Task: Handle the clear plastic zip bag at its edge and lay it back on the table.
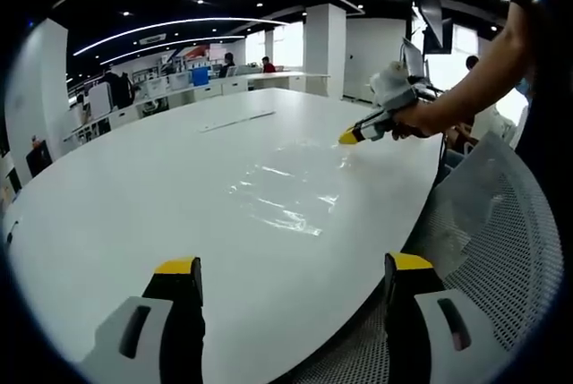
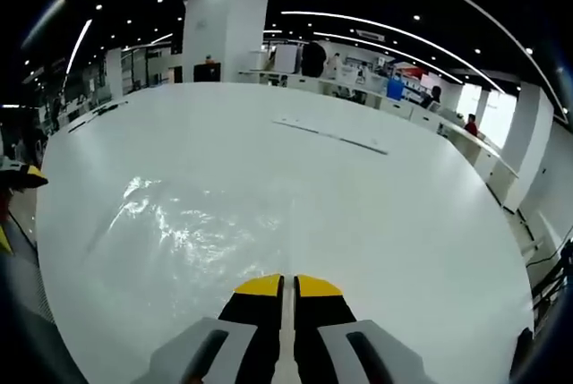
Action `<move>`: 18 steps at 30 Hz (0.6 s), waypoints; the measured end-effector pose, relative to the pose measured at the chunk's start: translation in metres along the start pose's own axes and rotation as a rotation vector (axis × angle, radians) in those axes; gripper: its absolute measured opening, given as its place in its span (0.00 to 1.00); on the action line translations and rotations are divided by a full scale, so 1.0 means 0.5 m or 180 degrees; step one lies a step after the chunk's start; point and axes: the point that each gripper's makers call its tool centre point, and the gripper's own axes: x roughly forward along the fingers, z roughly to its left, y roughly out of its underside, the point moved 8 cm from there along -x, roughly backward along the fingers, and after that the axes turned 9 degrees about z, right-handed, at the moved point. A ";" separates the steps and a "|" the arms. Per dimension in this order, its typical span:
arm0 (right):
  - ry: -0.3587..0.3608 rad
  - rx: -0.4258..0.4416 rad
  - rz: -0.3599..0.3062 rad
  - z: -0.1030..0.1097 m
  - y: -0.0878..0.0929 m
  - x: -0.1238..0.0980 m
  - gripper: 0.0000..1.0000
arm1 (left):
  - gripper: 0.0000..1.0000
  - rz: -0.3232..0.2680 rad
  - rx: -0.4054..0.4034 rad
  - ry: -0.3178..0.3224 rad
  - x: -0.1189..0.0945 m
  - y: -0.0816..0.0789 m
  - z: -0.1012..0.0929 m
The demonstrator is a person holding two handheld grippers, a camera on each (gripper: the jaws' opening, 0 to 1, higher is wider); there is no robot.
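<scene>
In the left gripper view, we see the clear plastic zip bag (image 1: 288,192) lying flat on the big white tabletop (image 1: 134,187). The bag is see-through and shiny, with wrinkles that catch the light. Our left hand-held gripper (image 1: 291,269) is low near the table edge, its yellow-tipped jaws wide apart and holding nothing. The right hand-held gripper (image 1: 351,136) comes in from the right, held by a hand (image 1: 421,117), with its yellow tip at the far edge of the bag.

In the right gripper view, the bag (image 2: 192,223) spreads out on the tabletop (image 2: 403,223) to the left of the right hand-held gripper (image 2: 287,284). Its jaws are pressed close together; we cannot tell if the bag's edge is pinched between them.
</scene>
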 end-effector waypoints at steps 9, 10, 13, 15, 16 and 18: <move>0.0031 -0.0097 -0.0142 0.006 -0.024 -0.045 0.00 | 0.84 0.0013 0.0014 0.0044 0.000 -0.001 -0.002; 0.0034 -0.0110 -0.0154 0.005 -0.025 -0.042 0.00 | 0.84 0.0015 0.0041 0.0048 0.001 -0.002 -0.002; 0.0034 -0.0148 -0.0180 0.008 -0.029 -0.050 0.00 | 0.84 0.0024 0.0028 0.0051 0.000 -0.002 -0.001; 0.0035 -0.0175 -0.0201 0.009 -0.031 -0.054 0.00 | 0.83 0.0005 0.0022 0.0043 -0.001 -0.003 0.000; 0.0033 -0.0189 -0.0214 0.011 -0.032 -0.059 0.00 | 0.83 0.0003 0.0020 0.0041 -0.001 -0.004 0.000; 0.0035 -0.0219 -0.0231 0.016 -0.035 -0.067 0.00 | 0.83 -0.0004 0.0016 0.0043 -0.003 -0.006 -0.002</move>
